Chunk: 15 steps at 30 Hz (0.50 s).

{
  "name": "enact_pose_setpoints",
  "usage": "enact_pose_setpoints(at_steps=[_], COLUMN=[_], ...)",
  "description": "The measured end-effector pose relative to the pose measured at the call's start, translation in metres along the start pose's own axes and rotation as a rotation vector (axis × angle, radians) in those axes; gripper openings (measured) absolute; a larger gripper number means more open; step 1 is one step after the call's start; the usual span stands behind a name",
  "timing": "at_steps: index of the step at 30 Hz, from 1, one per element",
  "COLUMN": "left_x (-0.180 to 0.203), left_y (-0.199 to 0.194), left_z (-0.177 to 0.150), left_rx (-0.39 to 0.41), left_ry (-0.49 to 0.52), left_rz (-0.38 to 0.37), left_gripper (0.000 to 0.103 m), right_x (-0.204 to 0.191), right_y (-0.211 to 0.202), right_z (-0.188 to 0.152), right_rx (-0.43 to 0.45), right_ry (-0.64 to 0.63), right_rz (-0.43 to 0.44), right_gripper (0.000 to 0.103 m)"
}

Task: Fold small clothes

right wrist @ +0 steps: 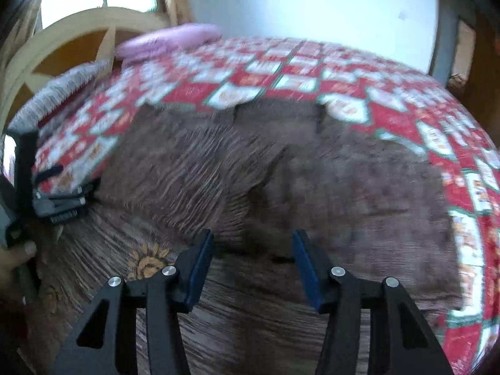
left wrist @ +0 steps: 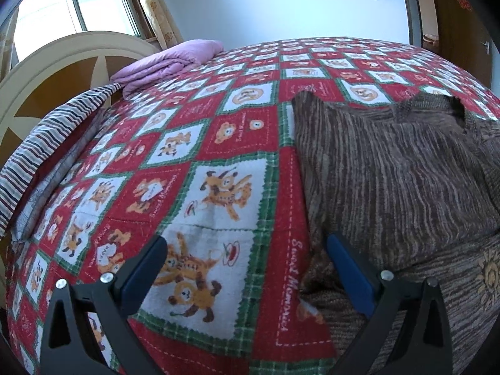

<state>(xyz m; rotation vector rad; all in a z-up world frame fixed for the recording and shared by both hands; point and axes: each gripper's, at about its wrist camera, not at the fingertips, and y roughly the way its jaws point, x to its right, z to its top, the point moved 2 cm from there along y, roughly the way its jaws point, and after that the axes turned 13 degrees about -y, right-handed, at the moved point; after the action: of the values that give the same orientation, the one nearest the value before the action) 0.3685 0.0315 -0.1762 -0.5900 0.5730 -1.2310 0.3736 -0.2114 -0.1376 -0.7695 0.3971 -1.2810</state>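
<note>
A brown striped knit garment (left wrist: 390,168) lies spread on the red patchwork bedspread (left wrist: 187,156), with one layer folded over another and a yellow flower pattern (left wrist: 490,275) near its front edge. My left gripper (left wrist: 247,247) is open wide at the garment's left edge. Its right finger (left wrist: 347,268) is over the brown cloth and its left finger is over the bedspread. In the blurred right wrist view my right gripper (right wrist: 251,240) hovers open above the garment (right wrist: 312,172), nothing between its pads. The left gripper (right wrist: 62,201) shows at the left edge there, held by a hand (right wrist: 18,253).
A folded purple blanket (left wrist: 168,62) and a striped pillow (left wrist: 47,143) lie by the cream headboard (left wrist: 62,62) at the far left. A window is behind them, and a wooden door (left wrist: 453,15) stands at the far right. Bare bedspread (right wrist: 312,72) stretches beyond the garment.
</note>
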Motion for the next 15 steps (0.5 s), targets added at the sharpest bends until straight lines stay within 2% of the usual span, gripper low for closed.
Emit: enact_pose_setpoints(at_steps=[2, 6, 8, 9, 11, 15], left_x=[0.000, -0.001, 0.000, 0.000, 0.000, 0.002], left_y=[0.000, 0.000, -0.001, -0.001, -0.001, -0.003], left_z=[0.000, 0.000, 0.000, 0.000, 0.000, -0.001], left_rx=[0.000, 0.004, 0.005, 0.005, 0.008, 0.016], left_ry=[0.000, 0.004, 0.004, 0.005, 0.007, 0.016], left_rz=[0.000, 0.003, 0.003, 0.004, 0.006, 0.016], left_gripper=[0.103, 0.103, 0.103, 0.103, 0.103, 0.103], right_x=[0.020, 0.076, 0.091, 0.094, 0.098, 0.092], right_y=[-0.010, -0.008, 0.006, 0.006, 0.002, 0.004], right_z=[-0.008, -0.038, -0.056, -0.060, -0.060, -0.056], right_rx=[0.011, -0.084, -0.155, -0.119, -0.108, -0.114], right_ry=[0.036, 0.157, 0.181, 0.180, 0.211, 0.177], right_rz=[-0.089, -0.229, -0.225, -0.201, -0.176, -0.211], right_gripper=[0.055, 0.055, 0.057, 0.057, 0.058, 0.059])
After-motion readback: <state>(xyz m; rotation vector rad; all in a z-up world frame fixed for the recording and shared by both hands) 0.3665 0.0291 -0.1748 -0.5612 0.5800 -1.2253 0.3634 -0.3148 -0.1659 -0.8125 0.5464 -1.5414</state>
